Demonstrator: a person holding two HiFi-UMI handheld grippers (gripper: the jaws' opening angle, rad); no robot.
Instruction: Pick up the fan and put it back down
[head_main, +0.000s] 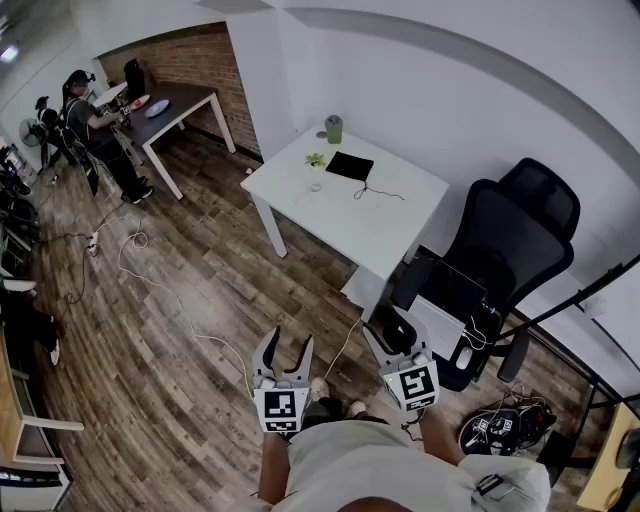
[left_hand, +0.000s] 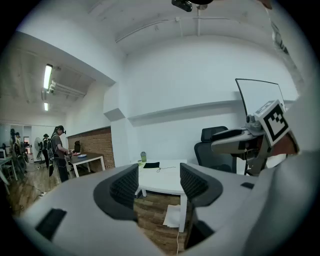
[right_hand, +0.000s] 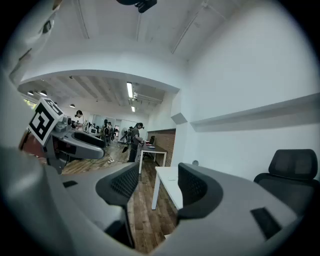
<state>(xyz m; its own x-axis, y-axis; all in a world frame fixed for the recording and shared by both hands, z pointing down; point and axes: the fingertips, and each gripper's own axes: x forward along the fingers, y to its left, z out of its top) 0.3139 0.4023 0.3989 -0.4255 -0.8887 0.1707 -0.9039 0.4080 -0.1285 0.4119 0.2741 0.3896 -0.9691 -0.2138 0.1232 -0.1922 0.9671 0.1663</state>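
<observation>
The wearer's pale shirt (head_main: 400, 465) fills the bottom of the head view, and just ahead of it both grippers point roughly level toward the white rectangular counter (head_main: 330, 225). The left gripper (head_main: 288, 345), grey with black ribbed pads and a square-marker cube, hangs over the brown wood-plank floor (head_main: 200, 270), well short of the counter's near corner. Its jaws stand a modest gap apart with nothing between them. The right gripper (head_main: 392, 330) is level with it, closer to the counter's right side, and its jaws are likewise parted and empty. At the counter's far end lies a small pale green item (head_main: 316, 160), apparently the fan though too small to be sure. It lies just left of a flat black pad (head_main: 349, 165), and a green cup (head_main: 333, 128) stands at the counter's far corner. A black mesh office chair (head_main: 520, 235) stands just right of the counter.
</observation>
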